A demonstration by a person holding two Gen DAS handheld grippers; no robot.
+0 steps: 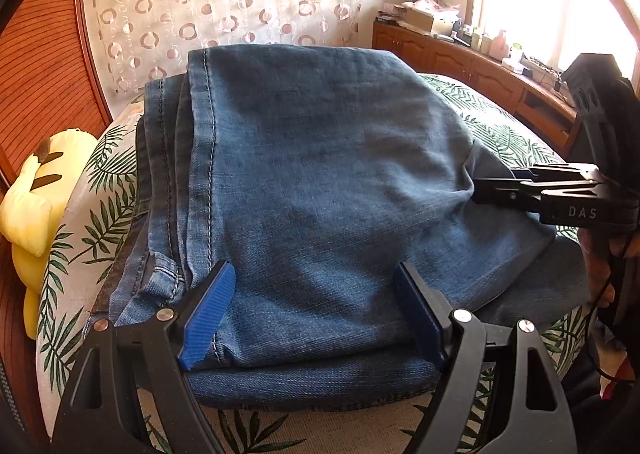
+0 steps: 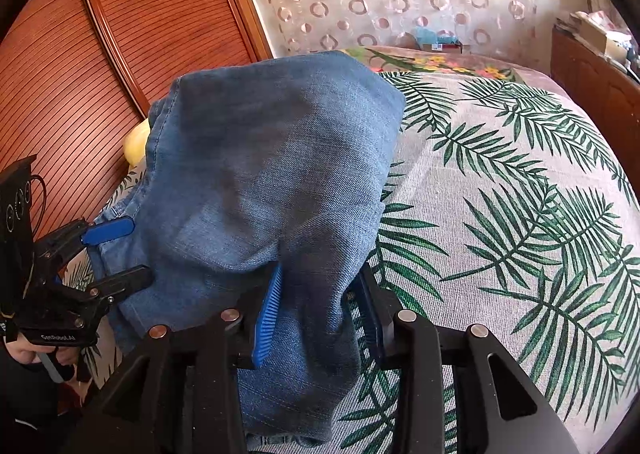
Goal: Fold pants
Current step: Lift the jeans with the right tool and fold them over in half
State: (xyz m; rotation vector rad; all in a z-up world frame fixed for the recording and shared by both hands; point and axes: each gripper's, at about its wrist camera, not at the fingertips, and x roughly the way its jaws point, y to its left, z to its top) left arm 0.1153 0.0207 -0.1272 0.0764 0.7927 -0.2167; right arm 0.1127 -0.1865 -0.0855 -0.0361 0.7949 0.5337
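Folded jeans (image 1: pixel 304 182) between both grippers' parted jaws.

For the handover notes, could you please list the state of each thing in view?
jeans: folded, lying on the bed.
left gripper: open, jaws astride the near edge of the jeans.
right gripper: partly open, denim between its pads, not clamped.
bedspread: spread flat under the jeans.
yellow plush toy: lying by the headboard.

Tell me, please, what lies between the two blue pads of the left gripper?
Only the folded jeans: the left gripper straddles their near edge, jaws wide, shown in the left wrist view.
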